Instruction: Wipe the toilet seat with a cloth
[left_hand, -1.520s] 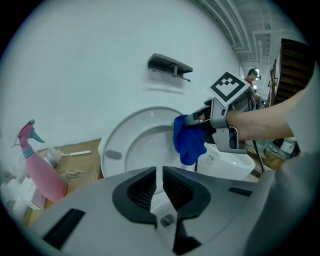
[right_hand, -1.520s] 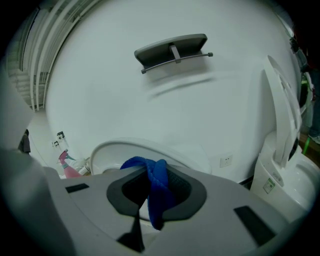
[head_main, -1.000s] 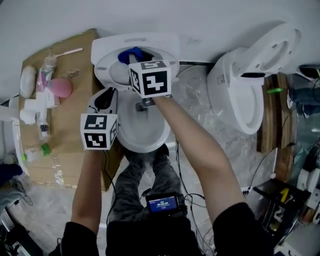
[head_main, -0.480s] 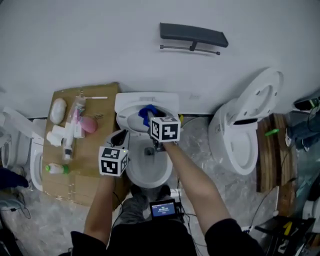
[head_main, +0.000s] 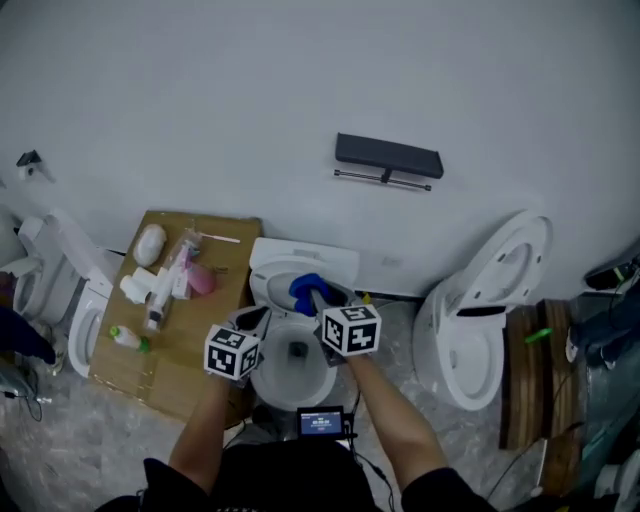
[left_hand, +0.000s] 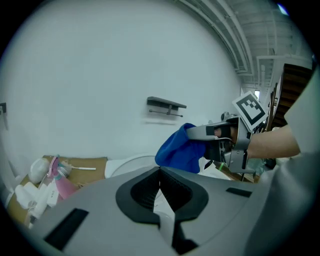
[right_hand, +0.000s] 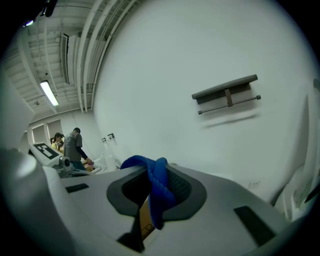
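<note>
The toilet (head_main: 285, 378) stands with its back against the white wall (head_main: 300, 90). It is hemmed in on its left by a sheet of cardboard (head_main: 195, 345) strewn with bottles (head_main: 155, 290), whose edge lies just beside the bowl. On its right a strip of bare floor separates it from a second toilet (head_main: 460, 350) with its lid up. A dark rack (head_main: 388, 157) sits on the wall well above it.

Both grippers hang over the bowl, side by side but apart. The right gripper (right_hand: 154, 192) has its jaws clamped on the blue cloth (left_hand: 180, 150), over the back of the bowl near the tank. The cloth bunches out past the jaw tips towards the wall, and a folded tail hangs straight down between the pads, long axis up and down.

The left gripper (left_hand: 160, 186) has just been closing. Its jaws are now together with nothing between them.
</note>
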